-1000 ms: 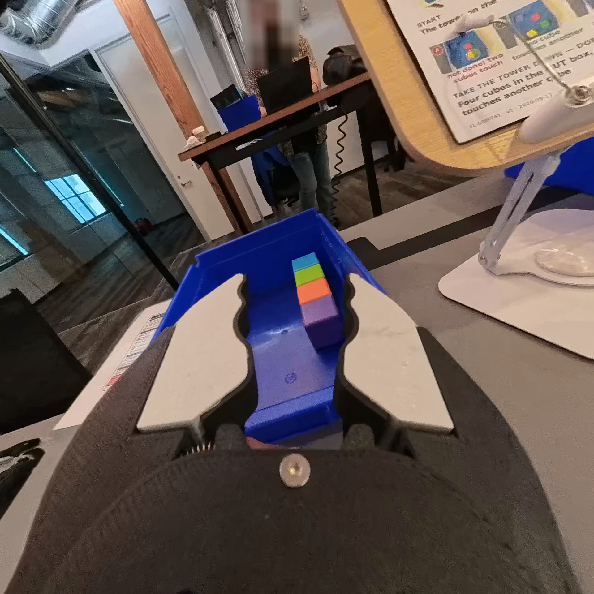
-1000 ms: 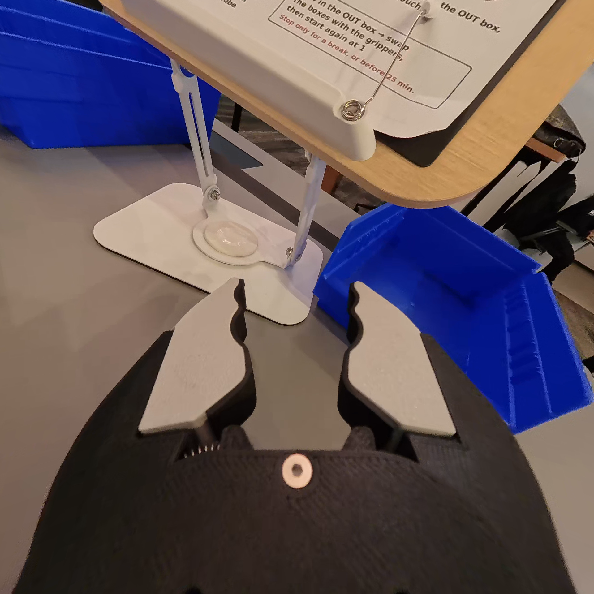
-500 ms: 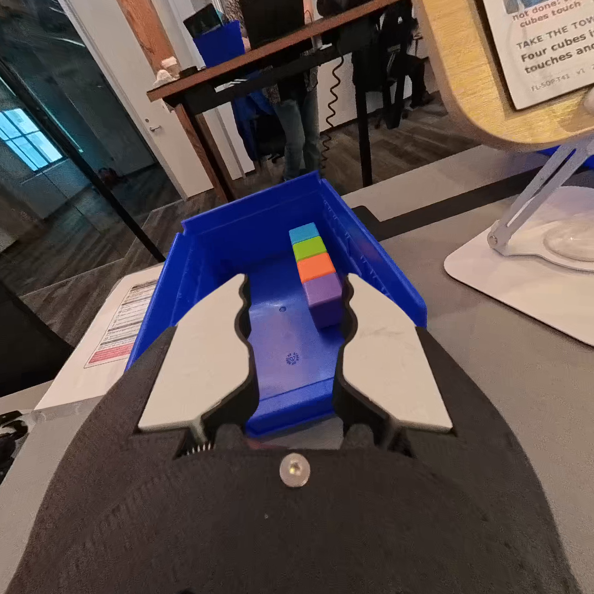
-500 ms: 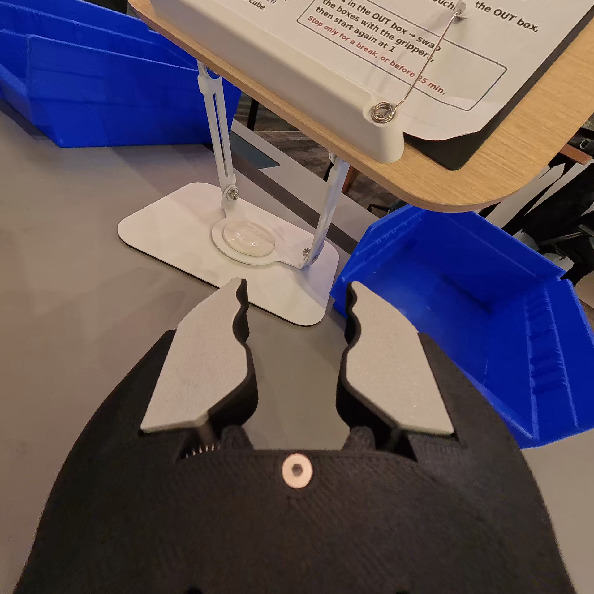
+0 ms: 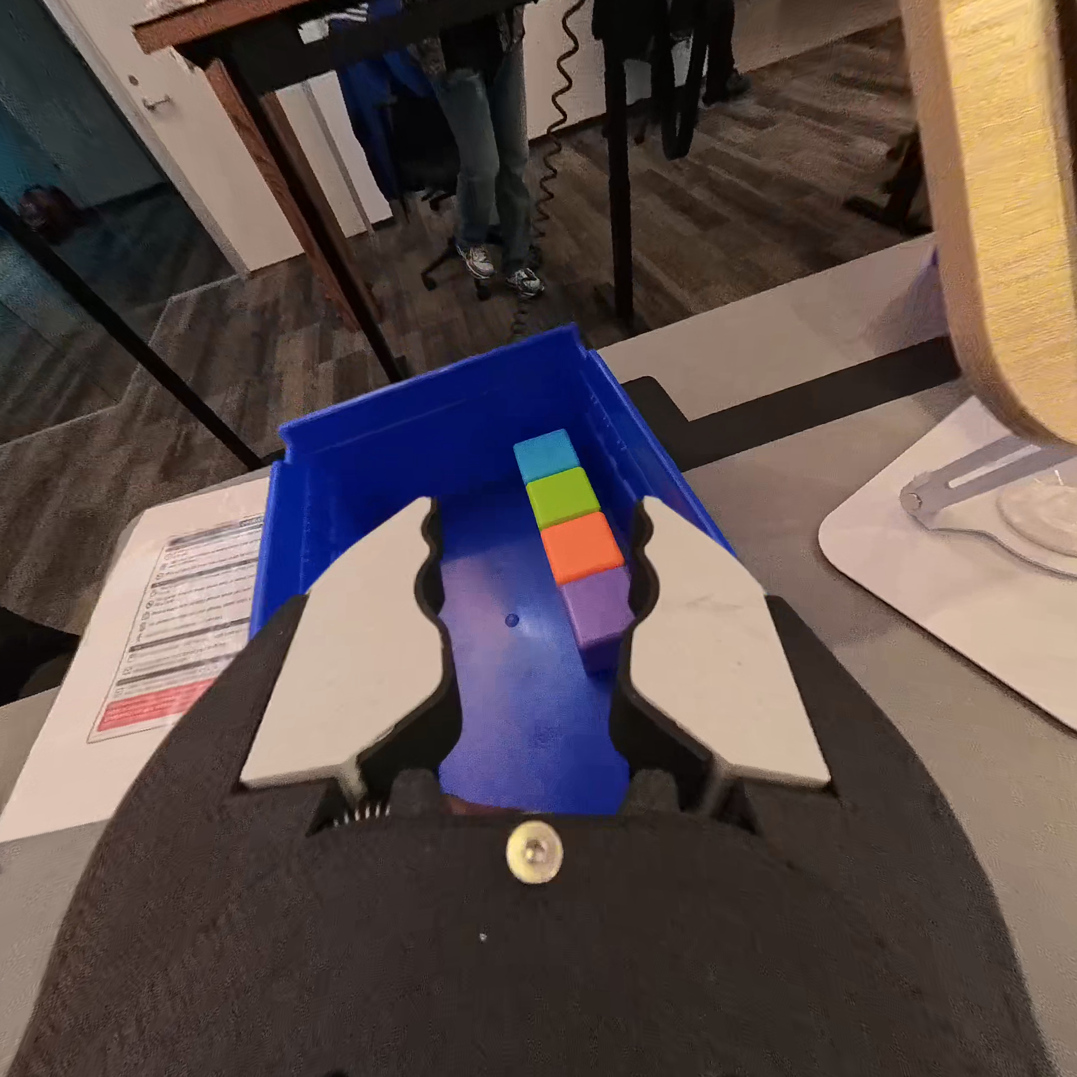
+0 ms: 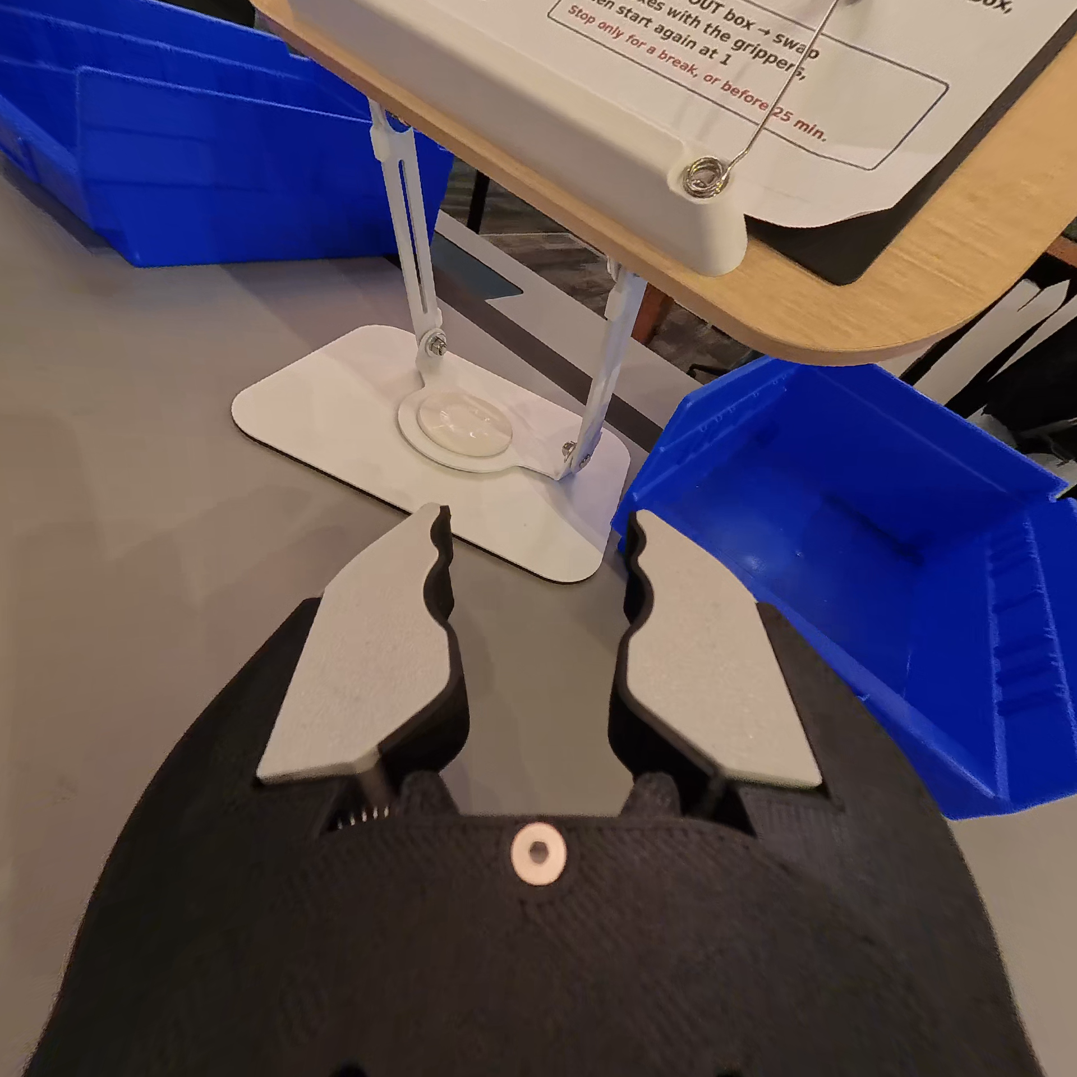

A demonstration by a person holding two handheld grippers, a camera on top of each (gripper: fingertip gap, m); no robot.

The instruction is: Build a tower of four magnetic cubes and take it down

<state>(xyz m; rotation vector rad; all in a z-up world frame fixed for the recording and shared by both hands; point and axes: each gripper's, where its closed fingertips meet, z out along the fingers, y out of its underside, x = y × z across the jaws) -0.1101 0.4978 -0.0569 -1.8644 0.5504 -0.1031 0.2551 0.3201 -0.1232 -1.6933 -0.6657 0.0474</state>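
In the left wrist view, four cubes lie joined in a row inside a blue bin (image 5: 361, 466), along its right wall: light blue (image 5: 545, 451), green (image 5: 560, 495), orange (image 5: 580, 546) and purple (image 5: 597, 612) nearest me. My left gripper (image 5: 533, 513) is open and empty, above the bin's near end, with its right finger beside the purple cube. My right gripper (image 6: 536, 524) is open and empty above the grey table, between the stand's white base (image 6: 349, 419) and an empty blue bin (image 6: 874, 553) lying tilted at the right.
A wooden board with an instruction sheet (image 6: 757, 58) on white legs overhangs the table. More blue bins (image 6: 175, 151) stand at the far left of the right wrist view. A printed paper (image 5: 175, 629) lies left of the cube bin. A person's legs (image 5: 489, 145) show beyond the table. My hands' fingertips stand some 40 cm from each other. The left gripper is farther from the stand's white base (image 6: 349, 419), some 25 cm, than the right, some 15 cm.
My left gripper has risen and tipped downward over the bin, so the cubes are seen more from above. My right gripper has shifted a little left and forward. Both stay open.
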